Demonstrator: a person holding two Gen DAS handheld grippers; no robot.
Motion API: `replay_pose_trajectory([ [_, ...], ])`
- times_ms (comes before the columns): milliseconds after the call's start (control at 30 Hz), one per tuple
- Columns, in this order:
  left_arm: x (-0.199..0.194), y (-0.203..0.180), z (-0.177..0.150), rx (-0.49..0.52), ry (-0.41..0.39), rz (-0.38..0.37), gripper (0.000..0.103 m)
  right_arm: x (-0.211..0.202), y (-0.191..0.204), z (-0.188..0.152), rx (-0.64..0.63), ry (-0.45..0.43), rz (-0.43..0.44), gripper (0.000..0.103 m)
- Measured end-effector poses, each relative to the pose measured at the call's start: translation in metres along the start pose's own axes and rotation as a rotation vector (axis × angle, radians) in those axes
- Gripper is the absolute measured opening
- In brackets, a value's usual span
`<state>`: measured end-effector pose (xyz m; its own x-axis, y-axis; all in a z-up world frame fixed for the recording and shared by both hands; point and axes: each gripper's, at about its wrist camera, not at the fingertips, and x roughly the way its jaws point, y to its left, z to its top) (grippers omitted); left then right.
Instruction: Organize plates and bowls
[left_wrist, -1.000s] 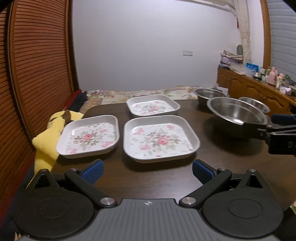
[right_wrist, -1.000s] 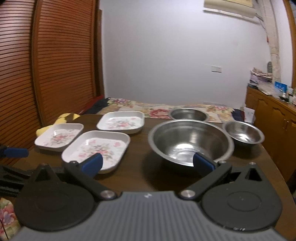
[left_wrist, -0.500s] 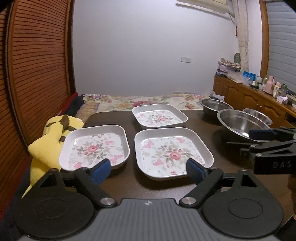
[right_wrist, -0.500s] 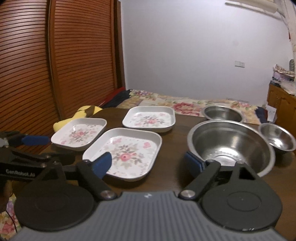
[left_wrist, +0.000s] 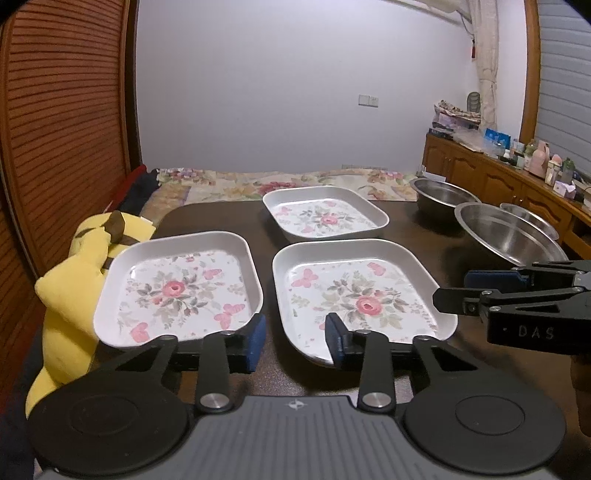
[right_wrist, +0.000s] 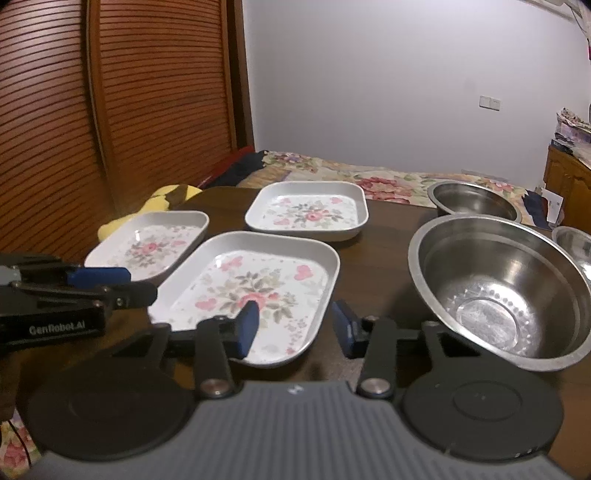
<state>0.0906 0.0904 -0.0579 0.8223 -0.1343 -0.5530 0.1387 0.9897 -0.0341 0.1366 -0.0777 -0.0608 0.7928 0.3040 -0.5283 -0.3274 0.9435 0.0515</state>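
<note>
plates (left_wrist: 354, 295) left on table (left_wrist: 424, 229), bowls (right_wrist: 495, 280) right

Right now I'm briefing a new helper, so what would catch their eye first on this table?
Three white floral plates cluster at the table's middle and left. Steel bowls sit to the right, the largest bowl nearest. A yellow plush toy slumps at the left edge.

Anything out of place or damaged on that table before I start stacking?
One oddity: a yellow plush toy hangs at the table's left edge, beside the left plate. The three plates and three steel bowls sit upright and look unbroken; no spills show.
</note>
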Motion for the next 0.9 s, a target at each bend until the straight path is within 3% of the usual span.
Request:
replay_pose_trajectory([
  [133,0.007,0.002,0.0,-0.011,0.011,-0.011,0.028,0.004,-0.002,-0.003,-0.001,0.01,-0.007,0.035],
  [433,0.019,0.004,-0.001,-0.026,0.031,-0.011,0.017,0.015,-0.004,-0.006,0.011,0.031,-0.014,0.03],
  [900,0.032,0.013,-0.003,-0.037,0.045,-0.048,0.014,0.027,-0.015,-0.01,0.048,0.06,0.034,0.02],
])
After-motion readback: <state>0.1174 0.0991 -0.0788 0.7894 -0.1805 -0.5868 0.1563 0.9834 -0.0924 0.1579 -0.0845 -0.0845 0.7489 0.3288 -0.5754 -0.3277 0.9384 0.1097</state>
